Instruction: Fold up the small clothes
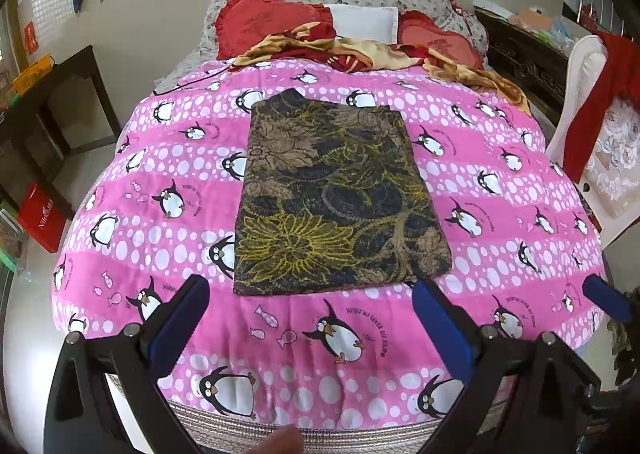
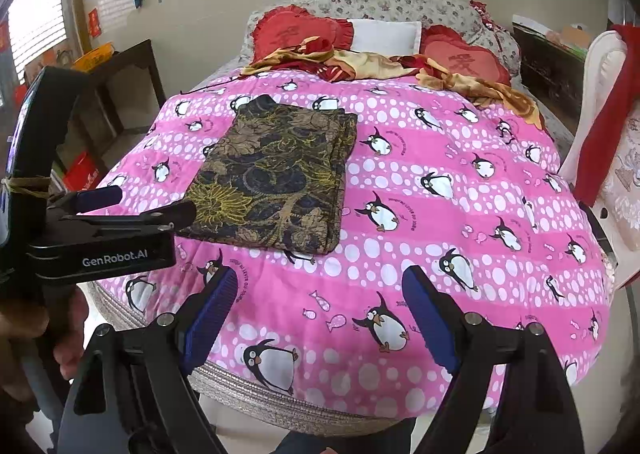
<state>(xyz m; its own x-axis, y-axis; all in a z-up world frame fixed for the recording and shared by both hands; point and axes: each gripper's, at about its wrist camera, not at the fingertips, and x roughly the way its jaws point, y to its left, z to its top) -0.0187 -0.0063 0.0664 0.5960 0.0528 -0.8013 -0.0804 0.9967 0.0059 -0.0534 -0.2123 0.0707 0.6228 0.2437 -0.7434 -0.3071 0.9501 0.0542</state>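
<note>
Fingers of both grippers stand wide apart and hold nothing: the left gripper [image 1: 308, 318] and the right gripper [image 2: 320, 314] hang above the near edge of the bed [image 1: 328, 430], short of the cloth. The folded garment [image 1: 340, 198] lies flat on the pink penguin quilt [image 1: 500, 214], near the middle of the bed, a tidy rectangle slightly narrower at its far end.

It looks thin and limp, a dark woven print of gold and tan flowers, with several layers showing along its right edge in the right wrist view. The risk, as I judge it, lies in those loose layers: a pinch at one corner could catch only the top ply and peel the stack open. The quilt beneath is soft and puffy, so fingers pressing down may snag it with the cloth and drag both. Blue ribbed pads [image 2: 212, 318] should grip well, yet slippery fabric can slide.
</note>
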